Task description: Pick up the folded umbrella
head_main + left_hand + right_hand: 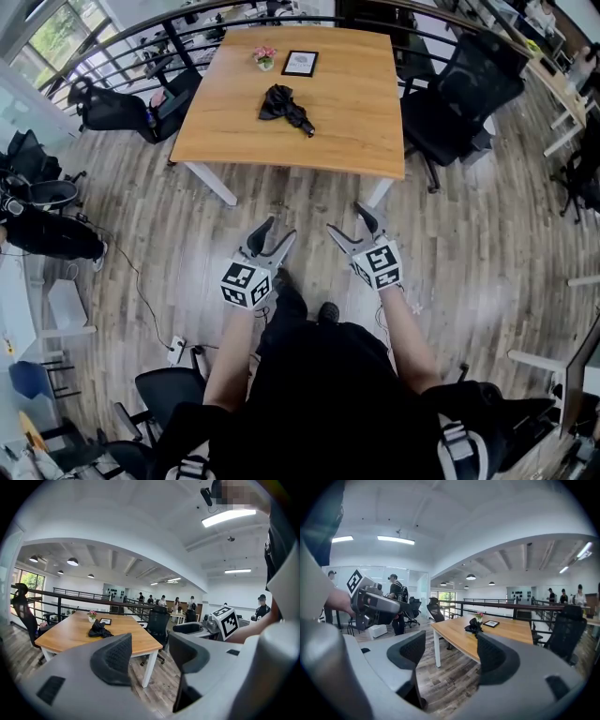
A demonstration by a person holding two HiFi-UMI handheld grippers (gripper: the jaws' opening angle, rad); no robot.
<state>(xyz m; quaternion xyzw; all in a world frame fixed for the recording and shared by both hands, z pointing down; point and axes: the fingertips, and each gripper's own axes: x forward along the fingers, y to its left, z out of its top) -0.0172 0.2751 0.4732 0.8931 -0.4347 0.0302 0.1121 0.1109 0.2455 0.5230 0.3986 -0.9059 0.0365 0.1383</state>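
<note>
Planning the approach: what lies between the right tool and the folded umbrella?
Head view: only wooden floor, then bare tabletop, between right tool and folded umbrella.

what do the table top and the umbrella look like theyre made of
Table top: looks like wood or wood-look laminate, matte, light grain lines showing. Umbrella: black fabric, likely thin synthetic, going by its soft crumpled folds.

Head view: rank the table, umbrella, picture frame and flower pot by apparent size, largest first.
1. table
2. umbrella
3. picture frame
4. flower pot, only slightly smaller than the frame; those two are close.
</note>
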